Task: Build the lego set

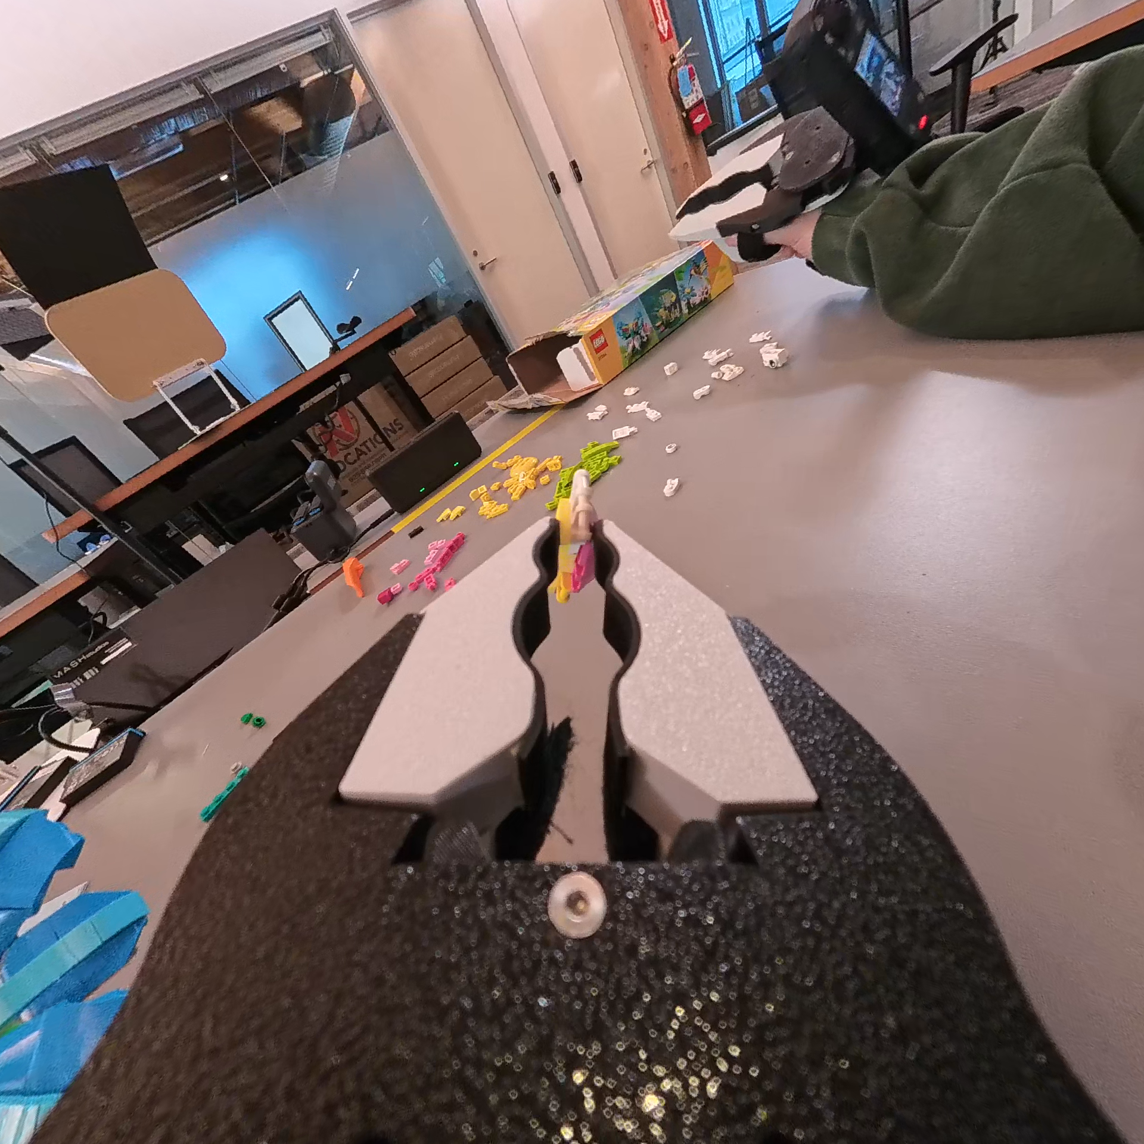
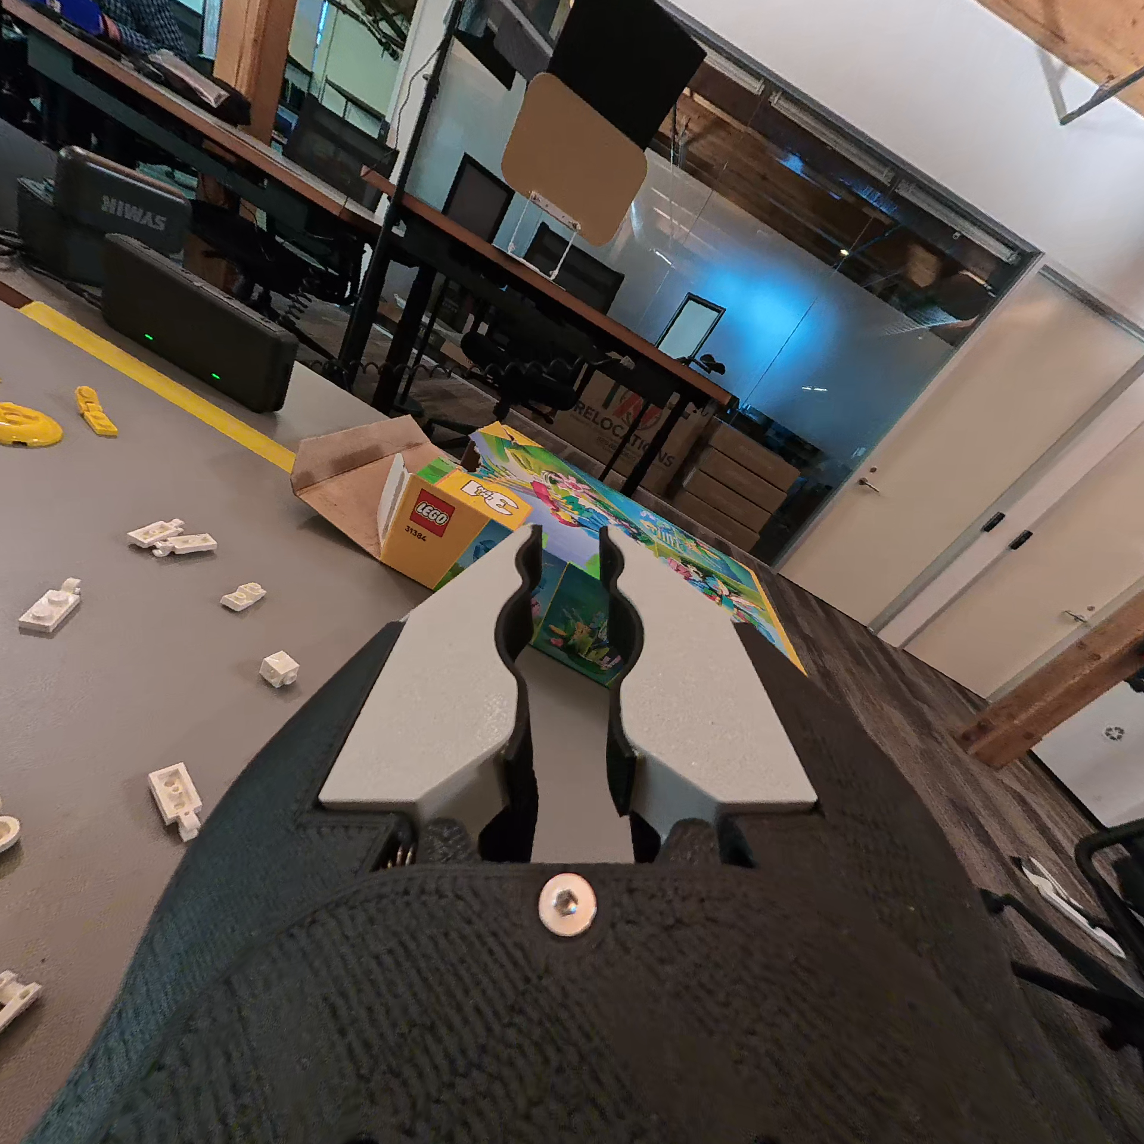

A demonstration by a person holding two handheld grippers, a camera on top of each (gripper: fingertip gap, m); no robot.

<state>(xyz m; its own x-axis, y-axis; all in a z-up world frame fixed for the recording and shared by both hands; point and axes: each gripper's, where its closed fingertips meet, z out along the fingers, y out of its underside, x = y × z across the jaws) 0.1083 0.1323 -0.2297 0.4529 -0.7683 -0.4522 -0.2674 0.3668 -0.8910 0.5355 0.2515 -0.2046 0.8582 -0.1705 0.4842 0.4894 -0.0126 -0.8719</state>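
Observation:
My left gripper (image 1: 577, 533) is shut on a small lego assembly (image 1: 574, 551) of yellow, pink and white pieces, held above the grey table (image 1: 866, 557). Beyond it lie sorted piles: pink pieces (image 1: 427, 566), yellow pieces (image 1: 517, 480), lime green pieces (image 1: 588, 464) and white pieces (image 1: 718, 365). My right gripper (image 2: 571, 538) is open and empty, its jaws a narrow gap apart, pointing at the lego box (image 2: 495, 532). It also shows in the left wrist view (image 1: 730, 216), held by a hand in a green sleeve (image 1: 990, 210) above the table's far side.
The opened lego box (image 1: 656, 309) lies at the table's far edge by a yellow tape line (image 2: 155, 384). A black device (image 2: 192, 322) sits beyond the tape. Loose white plates (image 2: 173, 537) and yellow parts (image 2: 28, 424) lie left of my right gripper. Small green pieces (image 1: 226, 798) and an orange piece (image 1: 354, 572) lie left. My hands' fingertips stand some 45 centimetres from each other. The black device (image 2: 192, 322) lies some 35 centimetres from my right tips, 45 centimetres from my left tips. It turns up in the left wrist view (image 1: 431, 454) as well.

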